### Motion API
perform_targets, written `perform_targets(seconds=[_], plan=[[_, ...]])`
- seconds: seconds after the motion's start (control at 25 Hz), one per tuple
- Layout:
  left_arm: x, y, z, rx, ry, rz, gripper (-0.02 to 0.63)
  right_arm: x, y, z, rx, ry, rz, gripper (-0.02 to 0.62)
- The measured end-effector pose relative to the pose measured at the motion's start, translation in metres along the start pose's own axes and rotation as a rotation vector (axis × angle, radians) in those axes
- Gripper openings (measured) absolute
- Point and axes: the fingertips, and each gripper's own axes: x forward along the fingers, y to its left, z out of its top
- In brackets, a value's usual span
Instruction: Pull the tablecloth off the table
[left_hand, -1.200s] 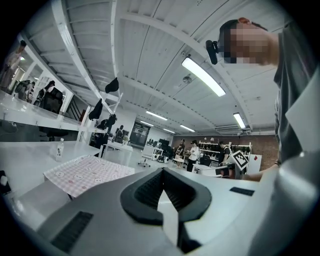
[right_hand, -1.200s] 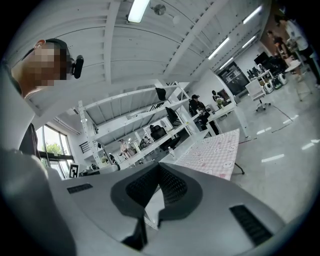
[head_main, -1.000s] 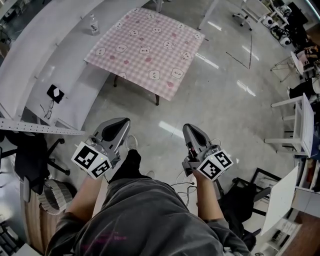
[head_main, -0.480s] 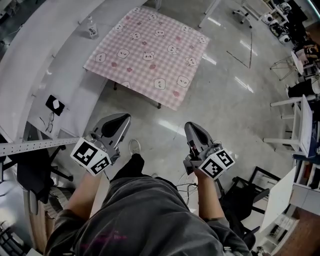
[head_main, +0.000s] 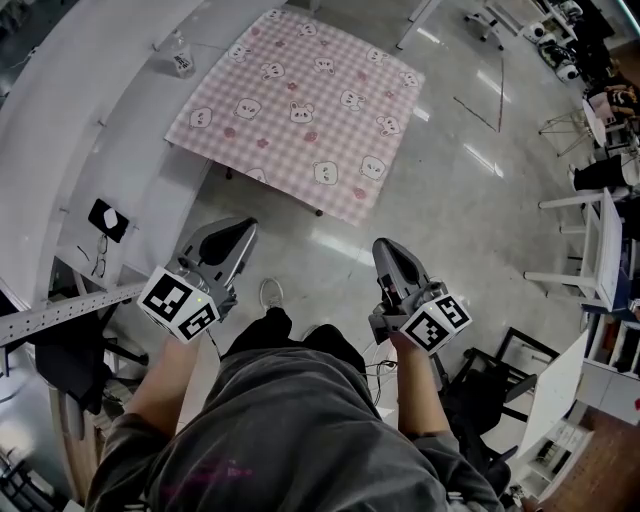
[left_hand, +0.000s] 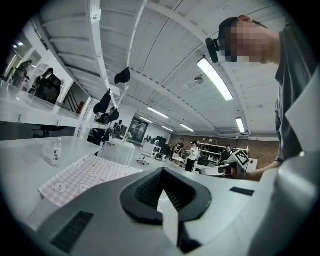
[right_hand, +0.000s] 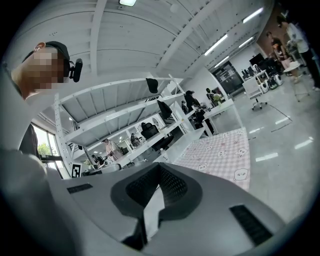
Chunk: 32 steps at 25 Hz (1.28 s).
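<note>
Head view shows the tablecloth (head_main: 300, 110) nearer; left tool (head_main: 228, 233) and right tool (head_main: 389, 256) stay closed.

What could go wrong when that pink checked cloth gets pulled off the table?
1. The bottle stands on the white counter right beside the tablecloth; a swinging cloth might knock it over.
2. The left gripper and right gripper are both shut and well short of the cloth, so a rushed grab could miss its edge.
3. Cables lie on the floor by the person's feet, a possible trip.
</note>
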Motion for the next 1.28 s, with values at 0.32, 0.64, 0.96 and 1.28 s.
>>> perform_targets(seconds=[0.32,0.64,0.96,1.28], plan=[[0.008,0.015,-0.003,0.000,0.005,-0.001,0.000,0.023,-0.006,0.008,-0.012,-0.013,-0.002,0.002],[0.025,0.035,-0.023,-0.046,0.039,0.028,0.000,0.043,-0.029,0.004,-0.003,0.012,-0.010,0.002],[0.054,0.060,-0.048,-0.117,0.059,0.089,0.000,0.069,-0.072,-0.002,0.001,0.066,-0.006,0.002],[0.096,0.076,-0.086,-0.183,0.090,0.139,0.000,0.092,-0.127,-0.020,0.027,0.147,0.001,0.002]])
